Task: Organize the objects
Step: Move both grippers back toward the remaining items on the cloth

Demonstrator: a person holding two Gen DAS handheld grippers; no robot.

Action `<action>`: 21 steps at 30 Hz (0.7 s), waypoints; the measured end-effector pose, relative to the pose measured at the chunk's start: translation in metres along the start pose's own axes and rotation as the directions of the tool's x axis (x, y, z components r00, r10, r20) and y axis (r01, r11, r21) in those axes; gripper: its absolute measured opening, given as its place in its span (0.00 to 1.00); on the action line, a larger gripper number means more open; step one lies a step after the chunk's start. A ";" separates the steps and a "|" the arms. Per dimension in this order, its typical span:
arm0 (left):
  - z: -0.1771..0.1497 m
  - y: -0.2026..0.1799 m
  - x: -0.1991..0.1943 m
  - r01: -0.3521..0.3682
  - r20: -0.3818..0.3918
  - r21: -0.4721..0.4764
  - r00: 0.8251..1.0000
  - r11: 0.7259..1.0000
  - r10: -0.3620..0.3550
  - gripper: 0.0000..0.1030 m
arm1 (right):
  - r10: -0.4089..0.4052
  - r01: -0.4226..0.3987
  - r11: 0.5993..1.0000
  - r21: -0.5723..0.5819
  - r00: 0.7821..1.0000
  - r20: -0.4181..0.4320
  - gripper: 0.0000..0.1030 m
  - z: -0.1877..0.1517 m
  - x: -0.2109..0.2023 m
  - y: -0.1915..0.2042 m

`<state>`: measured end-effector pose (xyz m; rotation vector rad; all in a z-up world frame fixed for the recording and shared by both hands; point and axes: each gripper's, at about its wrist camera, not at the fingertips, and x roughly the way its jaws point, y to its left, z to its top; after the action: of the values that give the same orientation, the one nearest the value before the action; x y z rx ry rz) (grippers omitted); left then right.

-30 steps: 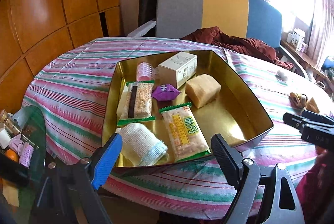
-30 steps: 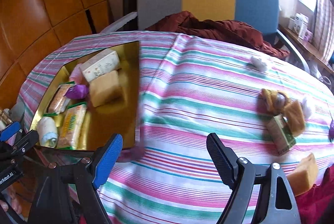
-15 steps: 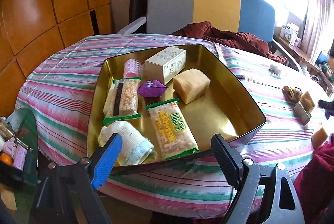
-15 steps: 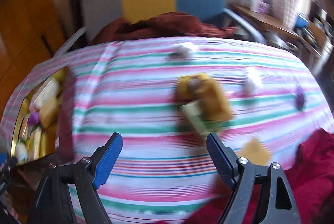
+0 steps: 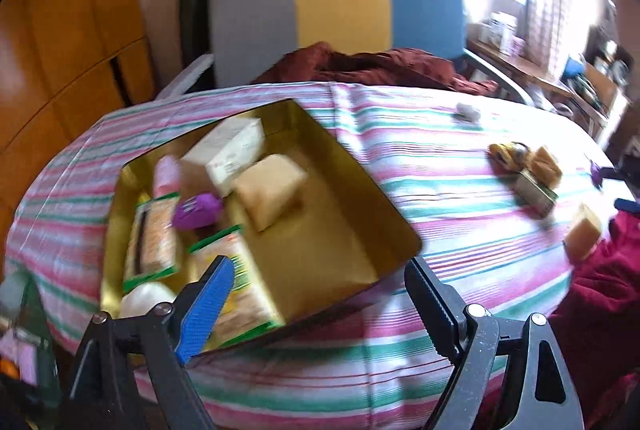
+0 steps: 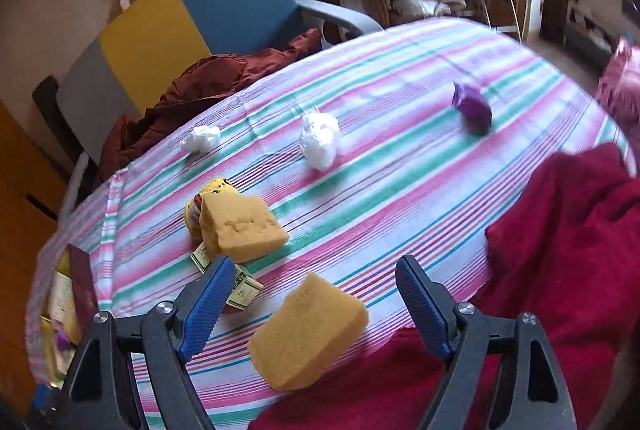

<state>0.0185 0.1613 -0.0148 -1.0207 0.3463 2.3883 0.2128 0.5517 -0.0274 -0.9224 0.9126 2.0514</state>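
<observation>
The right gripper (image 6: 308,304) hangs over the near edge of the tabletop (image 6: 400,101) with its fingers spread and nothing between them. Just below and ahead lies a yellow sponge (image 6: 308,334), close to a red cloth (image 6: 560,270) at the near right. This looks like the next thing to collect. To take it well, come down so the fingers pass either side of the sponge's narrower width, keep clear of the red cloth, and squeeze only enough to hold, since a sponge will likely give.

Farther off sit a second sponge (image 6: 240,226) leaning on a small carton (image 6: 236,284), two white wads (image 6: 320,139), and a purple wrapper (image 6: 472,105).

The left gripper (image 5: 316,304) is also released and empty, hovering at the near rim of the gold tray (image 5: 356,165) on the left. The tray holds snack packets (image 5: 154,234), a box (image 5: 228,145) and a sponge; its right half is bare, a good spot for the drop.
</observation>
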 end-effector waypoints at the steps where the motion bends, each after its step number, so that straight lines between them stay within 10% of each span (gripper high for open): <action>1: 0.002 -0.008 0.002 0.014 -0.003 0.020 1.000 1.000 -0.013 0.85 | 0.017 -0.017 1.000 0.024 1.000 -0.004 0.82 0.000 0.001 -0.004; 21: 0.055 -0.168 0.056 0.290 -0.106 0.287 0.957 0.913 -0.271 0.91 | 0.105 -0.105 0.991 0.081 0.994 -0.002 0.82 0.000 0.003 -0.012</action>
<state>0.0456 0.3449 -0.0227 -0.9357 0.5291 1.9765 0.2210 0.5593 -0.0339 -0.8545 1.0599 2.0840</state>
